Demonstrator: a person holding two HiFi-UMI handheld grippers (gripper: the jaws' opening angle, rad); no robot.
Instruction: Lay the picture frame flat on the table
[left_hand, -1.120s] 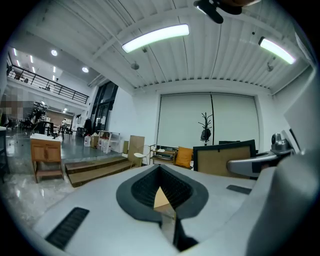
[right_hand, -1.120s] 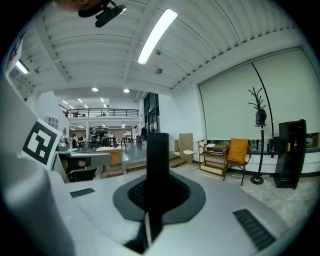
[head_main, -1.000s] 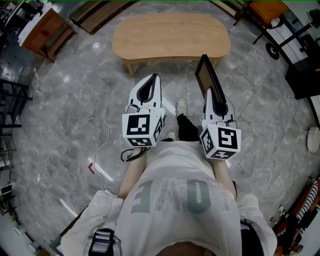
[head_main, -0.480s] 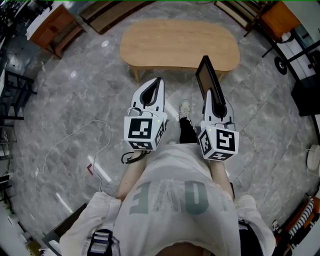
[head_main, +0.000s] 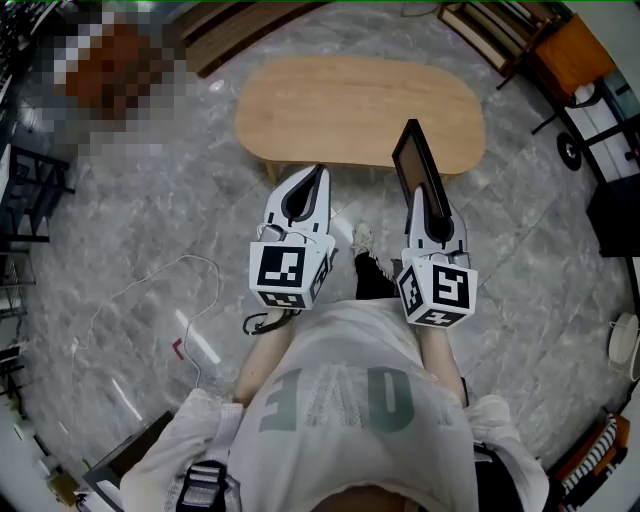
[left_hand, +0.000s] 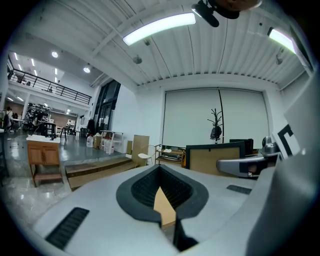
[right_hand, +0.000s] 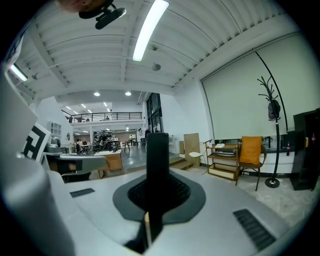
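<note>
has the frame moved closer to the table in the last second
Yes, forward: the frame, shut in the right claw, now overlaps the table's near edge; earlier its top just reached it.

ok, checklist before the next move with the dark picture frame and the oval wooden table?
1. Grip: ok. The right gripper has its jaws clamped on the edge of the dark picture frame.
2. Frame attitude: not ok. It stands on edge, pointing up and away, not flat.
3. Frame above the oval wooden table: cannot tell. It overlaps the near rim in the head view only.
4. Landing area: ok. Nothing shows on the table top.
5. Left gripper free to help: ok. Its jaws are together with nothing between them.
6. Floor path: ok, probably. The white cable lies off to the left.
</note>
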